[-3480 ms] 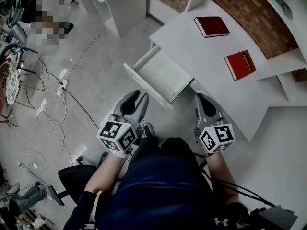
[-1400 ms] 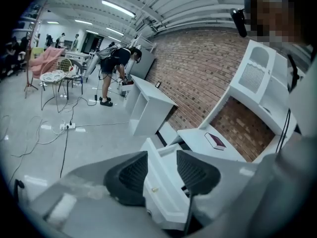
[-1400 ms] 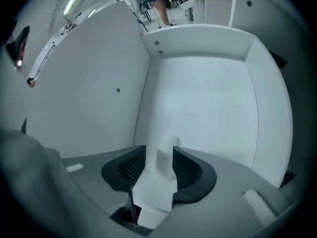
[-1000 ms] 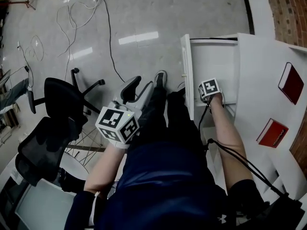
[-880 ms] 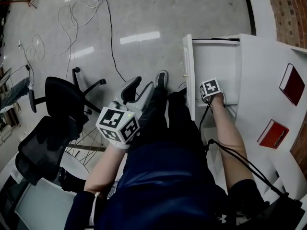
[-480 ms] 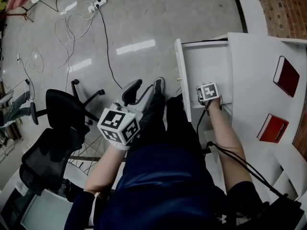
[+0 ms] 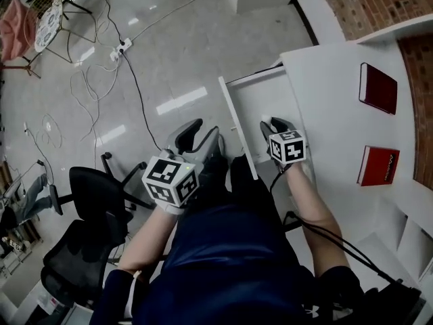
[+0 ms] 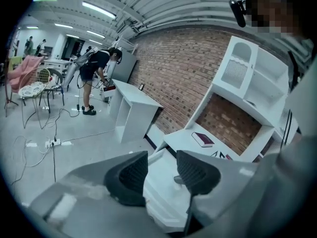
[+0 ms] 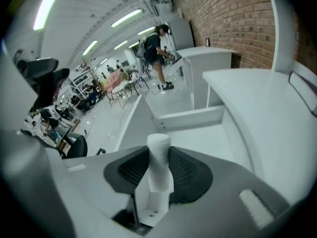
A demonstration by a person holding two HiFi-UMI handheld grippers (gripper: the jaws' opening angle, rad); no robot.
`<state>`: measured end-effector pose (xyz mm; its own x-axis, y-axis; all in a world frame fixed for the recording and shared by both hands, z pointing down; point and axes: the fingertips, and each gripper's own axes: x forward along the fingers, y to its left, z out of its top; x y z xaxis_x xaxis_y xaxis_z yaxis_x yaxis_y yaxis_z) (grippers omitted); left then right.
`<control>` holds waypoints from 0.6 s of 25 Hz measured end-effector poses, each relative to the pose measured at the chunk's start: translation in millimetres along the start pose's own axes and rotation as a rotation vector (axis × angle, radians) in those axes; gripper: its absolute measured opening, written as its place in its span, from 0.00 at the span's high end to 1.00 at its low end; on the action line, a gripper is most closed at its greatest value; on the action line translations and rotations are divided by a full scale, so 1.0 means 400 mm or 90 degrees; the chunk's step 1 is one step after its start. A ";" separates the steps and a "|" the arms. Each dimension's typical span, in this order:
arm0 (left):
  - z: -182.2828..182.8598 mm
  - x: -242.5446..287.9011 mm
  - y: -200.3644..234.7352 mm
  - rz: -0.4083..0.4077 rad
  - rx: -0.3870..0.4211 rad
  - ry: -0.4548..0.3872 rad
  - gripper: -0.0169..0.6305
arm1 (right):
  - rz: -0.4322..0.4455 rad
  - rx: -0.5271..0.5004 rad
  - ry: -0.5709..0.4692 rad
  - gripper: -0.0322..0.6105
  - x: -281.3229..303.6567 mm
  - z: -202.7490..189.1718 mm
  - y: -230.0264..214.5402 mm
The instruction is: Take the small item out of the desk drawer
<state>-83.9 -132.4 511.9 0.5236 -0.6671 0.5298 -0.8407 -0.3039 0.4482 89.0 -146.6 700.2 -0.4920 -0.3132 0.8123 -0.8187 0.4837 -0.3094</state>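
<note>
A small white cylinder-shaped item (image 9: 159, 150) stands upright between the dark pads of my right gripper (image 9: 159, 170), which is shut on it; these jaws have just been closing. In the head view the right gripper (image 7: 272, 124) hangs above the open white desk drawer (image 7: 252, 97), and the item itself is hidden there. My left gripper (image 7: 203, 133) is held over my lap, left of the drawer front, pointing toward it. It (image 8: 161, 172) is open with nothing between its pads, and the drawer (image 8: 161, 207) shows beyond them.
The white desk top (image 7: 325, 80) carries a dark red book (image 7: 378, 88) and a brighter red book (image 7: 378, 166). Black office chairs (image 7: 95, 188) stand at my left. Cables and a power strip (image 7: 122, 46) lie on the floor. A brick wall (image 7: 365, 2) backs the desk.
My right gripper has lifted up out of the drawer with the white item in it. The left gripper has drifted slightly up. The head view has swung, so the desk sits further right.
</note>
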 end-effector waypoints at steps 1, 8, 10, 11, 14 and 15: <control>0.012 0.009 -0.017 -0.009 0.008 0.000 0.69 | 0.000 0.002 -0.026 0.75 -0.028 0.028 0.005; 0.101 0.043 -0.103 -0.058 0.066 -0.020 0.69 | -0.014 -0.002 -0.198 0.75 -0.236 0.207 0.038; 0.122 0.043 -0.115 -0.066 0.077 -0.027 0.69 | -0.016 -0.006 -0.248 0.75 -0.299 0.254 0.057; 0.131 0.043 -0.120 -0.071 0.082 -0.030 0.69 | -0.016 -0.009 -0.272 0.75 -0.331 0.275 0.067; 0.156 0.050 -0.139 -0.089 0.094 -0.040 0.69 | -0.022 -0.023 -0.341 0.75 -0.423 0.337 0.096; 0.164 0.053 -0.146 -0.095 0.098 -0.043 0.69 | -0.025 -0.029 -0.362 0.75 -0.452 0.357 0.105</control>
<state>-32.7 -173.6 449.7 0.6377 -0.6495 0.4140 -0.7684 -0.4998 0.3996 101.5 -186.3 469.6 -0.5542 -0.7161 0.4244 -0.8319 0.4943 -0.2524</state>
